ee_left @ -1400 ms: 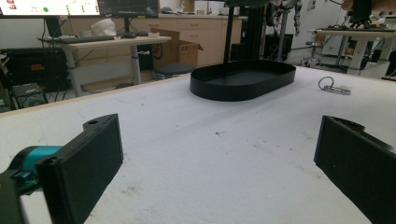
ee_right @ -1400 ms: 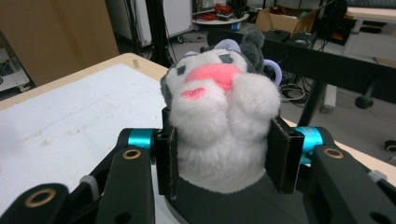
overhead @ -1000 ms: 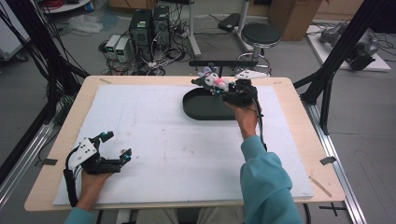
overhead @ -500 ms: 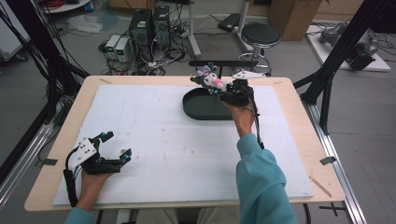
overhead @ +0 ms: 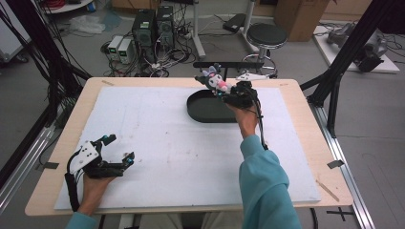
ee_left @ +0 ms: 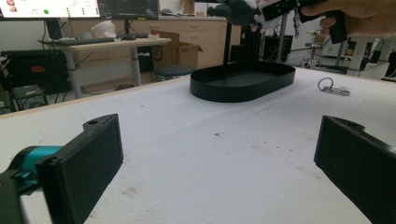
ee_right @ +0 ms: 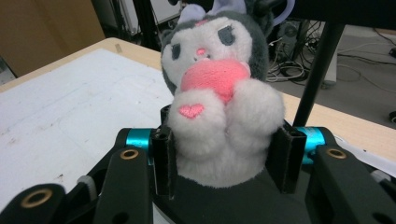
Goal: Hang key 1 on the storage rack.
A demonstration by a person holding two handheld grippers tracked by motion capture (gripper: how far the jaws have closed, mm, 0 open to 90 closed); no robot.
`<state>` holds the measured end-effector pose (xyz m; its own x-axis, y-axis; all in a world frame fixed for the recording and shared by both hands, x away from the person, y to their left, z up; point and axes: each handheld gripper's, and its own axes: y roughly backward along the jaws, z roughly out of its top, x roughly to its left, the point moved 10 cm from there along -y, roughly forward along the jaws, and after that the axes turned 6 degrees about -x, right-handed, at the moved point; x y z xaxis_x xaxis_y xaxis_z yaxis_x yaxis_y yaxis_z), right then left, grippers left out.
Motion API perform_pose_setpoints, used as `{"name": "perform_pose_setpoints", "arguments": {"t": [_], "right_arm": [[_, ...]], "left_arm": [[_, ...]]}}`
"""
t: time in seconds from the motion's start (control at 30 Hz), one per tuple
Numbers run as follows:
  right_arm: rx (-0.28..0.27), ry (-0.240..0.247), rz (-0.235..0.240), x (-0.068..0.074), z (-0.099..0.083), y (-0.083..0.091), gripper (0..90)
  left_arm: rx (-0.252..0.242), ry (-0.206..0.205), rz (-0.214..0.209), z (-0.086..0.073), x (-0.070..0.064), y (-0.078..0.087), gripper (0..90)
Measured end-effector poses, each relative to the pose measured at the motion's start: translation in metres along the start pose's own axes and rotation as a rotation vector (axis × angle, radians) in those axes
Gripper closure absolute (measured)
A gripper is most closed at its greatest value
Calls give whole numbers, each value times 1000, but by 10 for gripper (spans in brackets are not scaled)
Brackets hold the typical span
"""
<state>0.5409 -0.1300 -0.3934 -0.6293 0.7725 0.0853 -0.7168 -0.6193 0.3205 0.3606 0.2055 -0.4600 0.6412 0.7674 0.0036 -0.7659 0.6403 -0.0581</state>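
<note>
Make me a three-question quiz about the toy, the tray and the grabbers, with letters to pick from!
1. Where is the plush toy?
A. on the mat
B. held above the tray's far edge
C. on the stool

2. What colour is the tray?
A. black
B. red
C. yellow

3. How is the left gripper?
A. shut on a key
B. shut on the toy
C. open

Answers: 1 B, the right gripper clamps it up there; 2 A, the oval tray looks black in the high view; 3 C, its jaws stand wide apart with nothing between.
</note>
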Motion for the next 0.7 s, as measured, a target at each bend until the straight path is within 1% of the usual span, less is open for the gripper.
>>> {"name": "perform_pose_setpoints", "arguments": {"t": [0.1, 0.13, 0.17, 0.2, 0.23, 0.3, 0.33, 0.37, 0.43, 0.5, 0.57, 0.63, 0.7], "right_arm": [[17, 5, -4, -1, -3, -1, 486], [22, 8, -5, -2, -4, -2, 459], [34, 1, -3, -2, -6, -3, 415], [47, -7, 2, -2, -9, -4, 356], [62, -24, 1, -2, -12, -5, 276], [76, -20, -24, -6, -15, -7, 105], [78, -21, -32, -7, -16, -7, 74], [77, -20, -32, -6, -15, -6, 4], [57, -24, -36, -6, -11, -2, 6], [40, -25, -16, -3, -6, 3, 6], [41, -19, -5, 0, -3, 9, 6], [24, -4, -1, 0, -1, 16, 6], [14, -8, 12, 1, -2, 25, 6]], "left_arm": [[-1, 1, -1, 0, 0, 0, 17], [-1, 1, -1, 0, 0, 0, 17], [-3, 1, 1, 0, 0, 0, 17], [-3, 2, 1, 0, 0, 0, 17], [-3, 1, 1, 0, 0, 0, 17], [-1, 2, -1, 0, 0, 0, 17], [-3, 1, 1, 0, 0, 0, 17], [-4, 3, 1, 0, 0, 0, 17], [-4, 2, 1, 0, 0, 0, 17], [-4, 2, 0, 0, 0, 0, 17], [-5, 2, -1, 0, 0, 0, 17], [-4, 5, 0, 0, 0, 0, 17], [-6, 6, 0, 0, 1, 0, 17]]}}
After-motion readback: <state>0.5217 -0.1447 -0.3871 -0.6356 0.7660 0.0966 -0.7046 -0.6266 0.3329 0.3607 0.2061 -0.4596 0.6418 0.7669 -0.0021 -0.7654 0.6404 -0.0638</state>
